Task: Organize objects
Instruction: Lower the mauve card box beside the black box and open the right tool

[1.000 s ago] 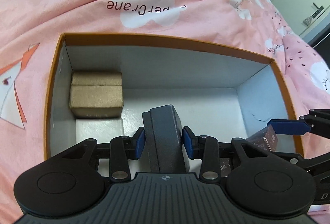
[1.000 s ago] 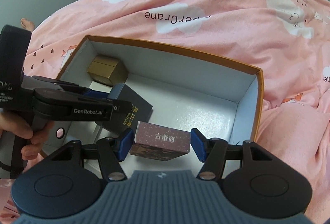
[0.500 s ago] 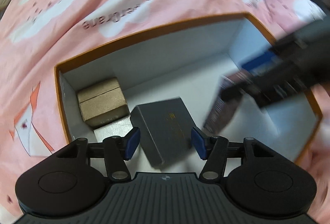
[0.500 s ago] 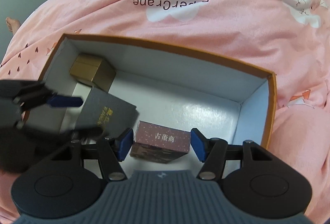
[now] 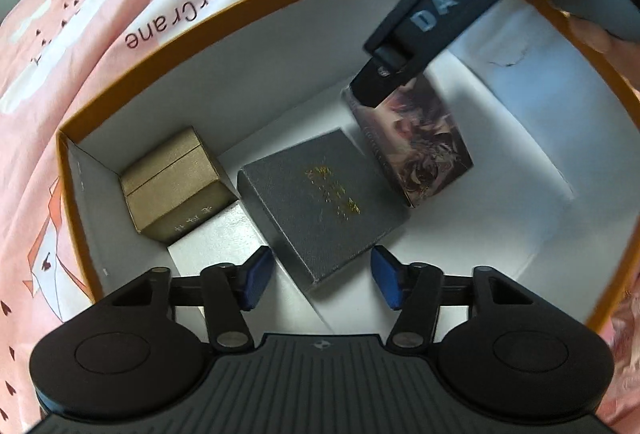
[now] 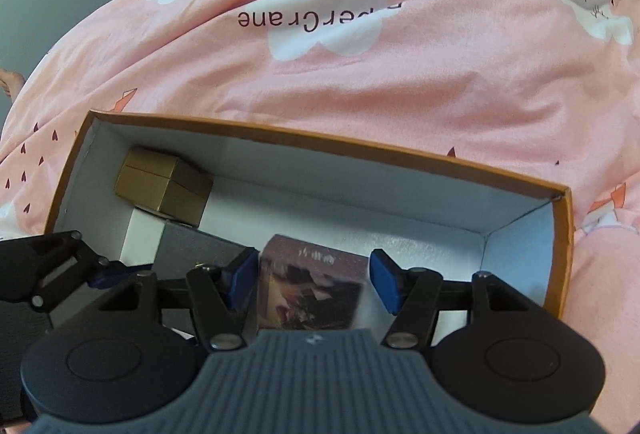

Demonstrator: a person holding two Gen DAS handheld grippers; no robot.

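An orange-rimmed box point(image 5: 240, 6) with a white inside lies on a pink bedspread. In it lie a gold box point(image 5: 172, 186), a white box point(image 5: 216, 234) and a dark grey box point(image 5: 320, 202) with gold lettering. My left gripper point(image 5: 318, 282) is open just above the grey box's near end. My right gripper point(image 6: 312, 278) has its pads on both sides of a dark printed box point(image 6: 312, 286), which stands tilted on the floor of the orange box point(image 6: 320, 138). It also shows in the left wrist view point(image 5: 424, 138). I cannot tell whether the pads still grip it.
The pink bedspread point(image 6: 360, 74) with white clouds surrounds the orange box. The right half of the box floor point(image 5: 500, 202) is bare white. The left gripper point(image 6: 60, 266) reaches in at the right wrist view's lower left.
My left gripper has let go of the grey box, opened, and pulled back above it. My right gripper has lowered the printed box beside the grey one.
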